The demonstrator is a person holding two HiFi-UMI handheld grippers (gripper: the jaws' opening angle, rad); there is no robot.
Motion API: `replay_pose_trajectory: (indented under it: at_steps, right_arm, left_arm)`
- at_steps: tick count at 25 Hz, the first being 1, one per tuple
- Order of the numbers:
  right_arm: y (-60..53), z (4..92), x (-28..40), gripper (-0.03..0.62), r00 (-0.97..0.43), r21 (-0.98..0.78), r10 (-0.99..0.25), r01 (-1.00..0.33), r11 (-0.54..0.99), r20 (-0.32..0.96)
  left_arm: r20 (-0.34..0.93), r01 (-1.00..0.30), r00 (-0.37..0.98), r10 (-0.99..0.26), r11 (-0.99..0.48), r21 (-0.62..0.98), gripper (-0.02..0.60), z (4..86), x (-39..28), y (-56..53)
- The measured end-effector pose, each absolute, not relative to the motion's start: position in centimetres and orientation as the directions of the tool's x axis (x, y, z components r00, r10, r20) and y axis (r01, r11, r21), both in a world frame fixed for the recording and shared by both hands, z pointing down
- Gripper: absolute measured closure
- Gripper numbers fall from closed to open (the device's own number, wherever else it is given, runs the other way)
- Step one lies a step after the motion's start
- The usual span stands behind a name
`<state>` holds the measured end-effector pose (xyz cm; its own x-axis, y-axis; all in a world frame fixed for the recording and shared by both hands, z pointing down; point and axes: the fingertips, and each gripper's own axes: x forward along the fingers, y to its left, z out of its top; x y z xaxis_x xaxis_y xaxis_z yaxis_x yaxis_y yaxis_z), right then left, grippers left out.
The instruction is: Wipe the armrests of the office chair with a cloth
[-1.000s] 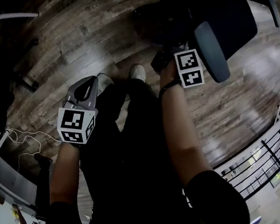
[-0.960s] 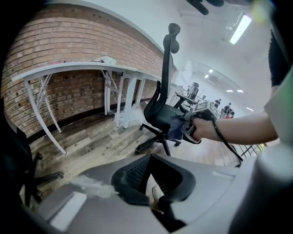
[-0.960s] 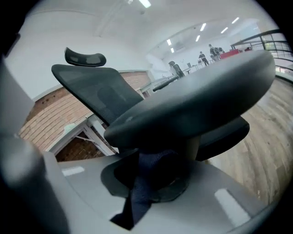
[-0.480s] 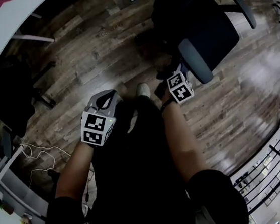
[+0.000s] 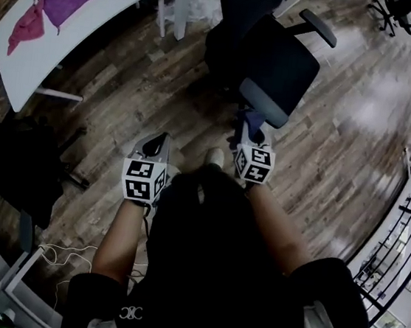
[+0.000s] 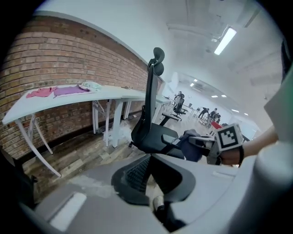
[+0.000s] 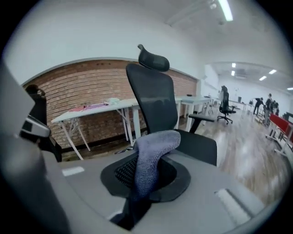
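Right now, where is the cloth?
In the head view, the cloth is clamped in the right tool, right of centre, close beside the chair's near armrest.

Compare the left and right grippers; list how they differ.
The right gripper is shut on the blue-grey cloth; the left gripper is shut with nothing between its jaws. The right gripper is next to the chair's near armrest; the left gripper hangs over the wooden floor, clear of the chair. Both point toward the chair.

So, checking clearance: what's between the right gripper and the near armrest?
Only the cloth, held in the right gripper's jaws, fills that gap to the near armrest; head view.
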<state>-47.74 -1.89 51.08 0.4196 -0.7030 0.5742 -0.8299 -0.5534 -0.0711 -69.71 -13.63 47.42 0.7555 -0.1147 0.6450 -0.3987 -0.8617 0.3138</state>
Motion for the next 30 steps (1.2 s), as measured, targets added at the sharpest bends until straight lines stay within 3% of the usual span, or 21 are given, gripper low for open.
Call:
replay_pose_trajectory:
  at_steps: [6, 12, 19, 30]
  right_arm:
    - [3.8, 46.9, -44.5, 0.545, 0.387, -0.080, -0.803, -0.880, -0.469, 0.453]
    - [6.0, 42.8, -44.1, 0.545, 0.309, -0.035, -0.851, -0.933, -0.357, 0.425]
    - [15.6, 41.1, -39.2, 0.545, 0.185, -0.082, -0.909, -0.970, -0.231, 0.374]
    - [26.1, 37.0, -29.4, 0.545, 0.162, -0.096, -0.919, -0.973, -0.209, 0.359]
  left_arm:
    - [0.602, -0.351, 0.783, -0.156, -0.910, 0.220, 0.575, 45.2, -62.2, -8.1]
    - [0.567, -0.327, 0.809, -0.157, -0.921, 0.213, 0.575, 41.8, -57.5, -5.2]
    - [0.535, -0.296, 0.829, -0.162, -0.939, 0.175, 0.575, 40.0, -48.0, 6.8]
    - [0.505, -0.265, 0.844, -0.181, -0.959, 0.099, 0.575, 37.7, -37.7, 15.5]
